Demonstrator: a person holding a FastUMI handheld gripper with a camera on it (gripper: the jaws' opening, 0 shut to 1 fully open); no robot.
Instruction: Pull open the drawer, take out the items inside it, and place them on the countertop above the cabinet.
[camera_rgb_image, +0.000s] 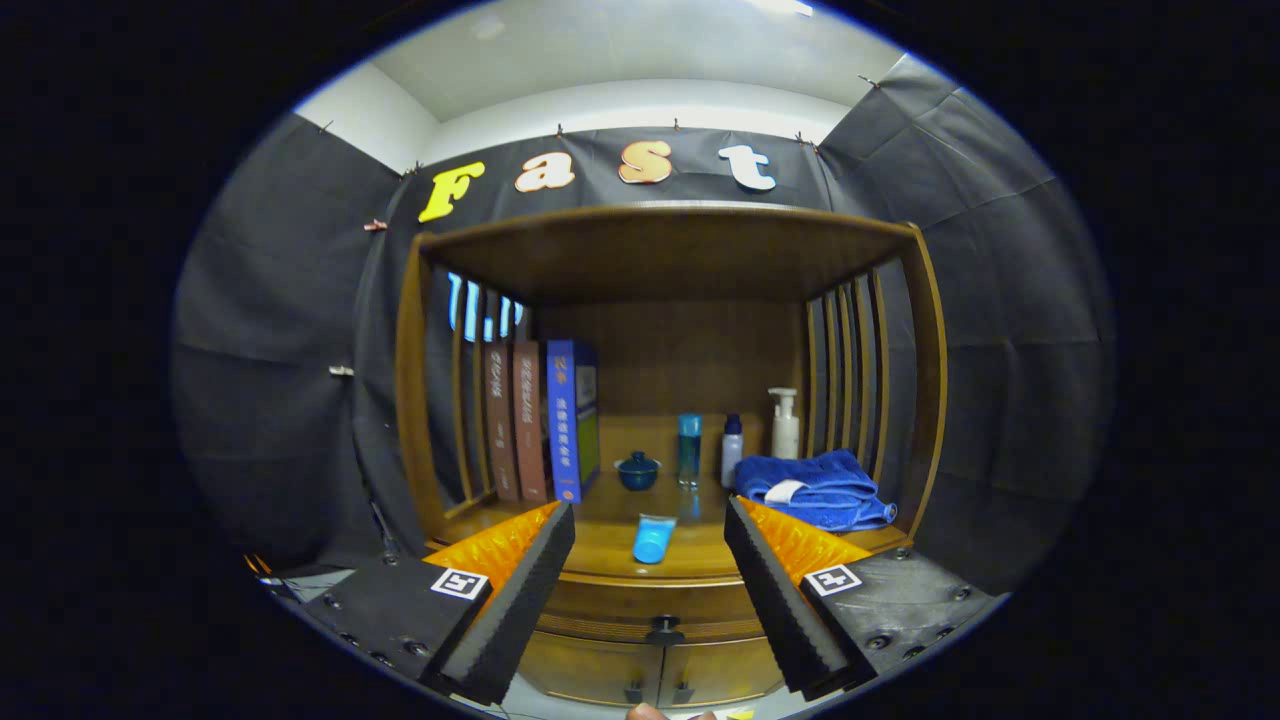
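Gripper view, forward along the fingers: we face a wooden cabinet (420, 400) with slatted sides and a roof over its worktop (600, 545).

Claw (650, 590) state: wide apart, nothing between the fingers, neither finger touching anything. It hangs short of the cabinet front.

Drawer (620, 605): looks shut, front flush under the worktop lip. Its dark knob (665, 632) sits between the fingers, low and near centre. Below it are two small doors (660, 675) with their own pulls.

On the worktop:
- a blue tube (652, 538) lies near the front edge, just beyond the fingers;
- far left, three books (540, 420) stand upright against the slats;
- mid-back, a small lidded cup (637, 470), a tall blue bottle (689, 450) and a smaller bottle (732, 450);
- far right, a pump bottle (785, 423) behind a crumpled blue towel (820, 488).

Drawer contents are hidden from us.

Judgement: a shut drawer with goods on the worktop fits two stages. Either the drawer is about to be opened, or it was emptied and pushed shut, the tube perhaps being one of its items. We cannot settle which.

If the pull is in hand, we judge it calls for lowering the claw to knob height, centring the knob between the fingers, closing on it, then drawing straight back.
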